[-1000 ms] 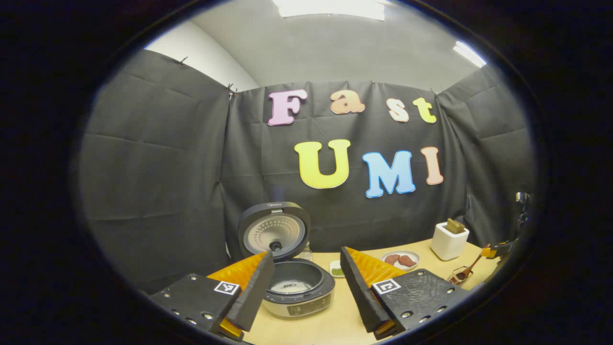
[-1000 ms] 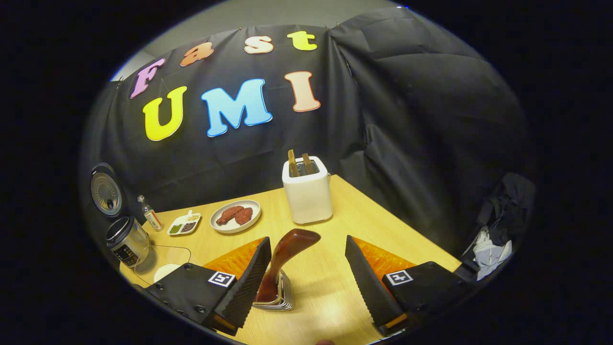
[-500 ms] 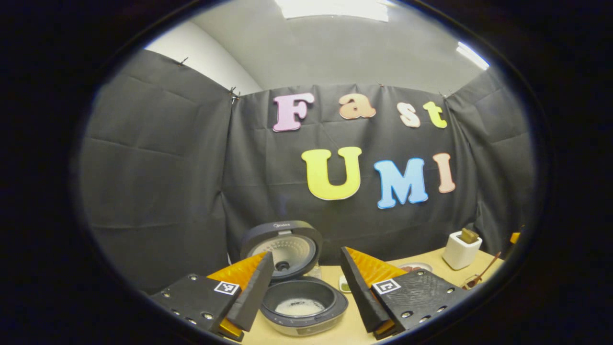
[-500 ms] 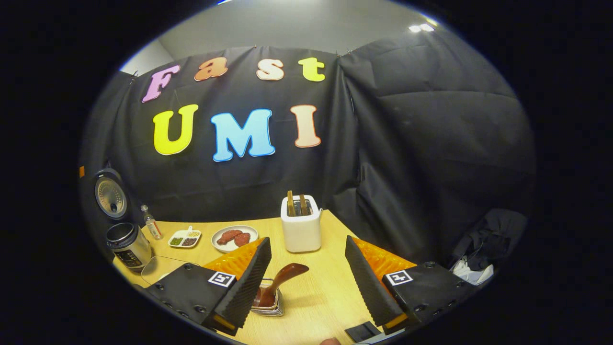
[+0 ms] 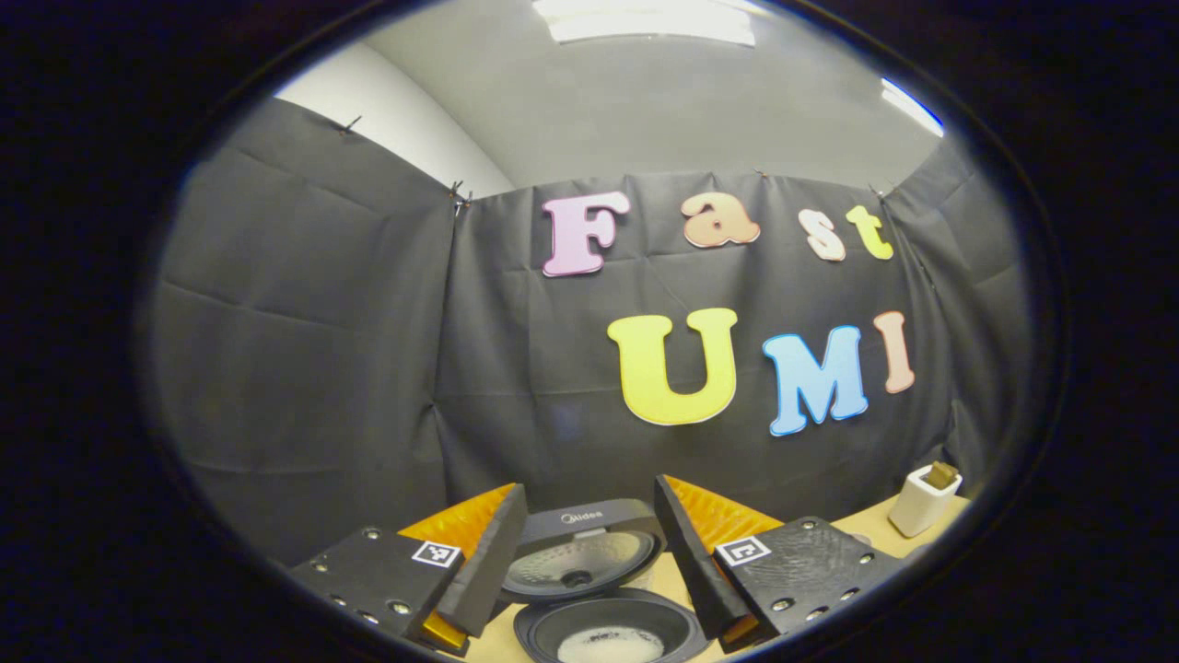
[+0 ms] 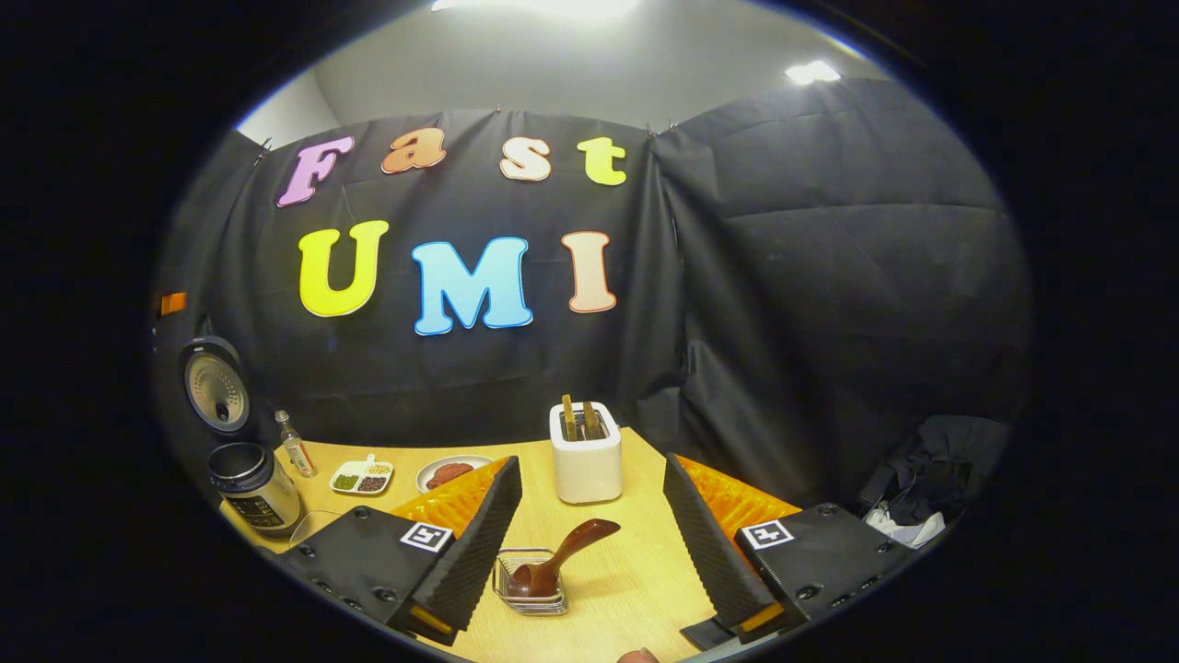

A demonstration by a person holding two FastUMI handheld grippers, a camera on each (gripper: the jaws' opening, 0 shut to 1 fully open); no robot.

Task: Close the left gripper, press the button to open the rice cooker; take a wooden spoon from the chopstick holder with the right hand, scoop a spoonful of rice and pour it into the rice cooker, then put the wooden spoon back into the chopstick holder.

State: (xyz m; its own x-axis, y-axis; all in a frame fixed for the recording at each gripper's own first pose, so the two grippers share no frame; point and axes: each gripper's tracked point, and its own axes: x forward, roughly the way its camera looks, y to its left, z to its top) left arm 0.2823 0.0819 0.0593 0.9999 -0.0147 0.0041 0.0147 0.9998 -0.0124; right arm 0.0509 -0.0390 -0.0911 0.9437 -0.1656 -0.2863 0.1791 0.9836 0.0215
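- Change, right gripper view: one second ago the wooden spoon (image 6: 559,557) stood close between the fingers of the right gripper (image 6: 589,543); now it rests with its bowl down in the small clear holder (image 6: 529,584) on the wooden table (image 6: 626,571), handle leaning up to the right, and the gripper has drawn back and up so that spoon and holder sit apart from both fingers.
- Meaning: judged from this layout, the return of the spoon to the chopstick holder is done, and the task looks to be at or near its end.
- Change, left gripper view: the rice cooker (image 5: 603,626) has slid toward the lower edge of the view across the three moments, as the left gripper (image 5: 589,552) tilts upward; the lid (image 5: 589,552) stands open and white rice (image 5: 610,645) lies in the inner pot.
- Right fingers: spread wide, holding nothing and touching nothing.
- Left fingers: likewise spread wide and empty; the cooker lid appears between them but farther off, not in contact.
- Surroundings: a white toaster (image 6: 586,451) stands beyond the spoon; a plate of meat (image 6: 449,473), a divided dish (image 6: 361,479) and a small bottle (image 6: 296,445) lie toward the cooker.
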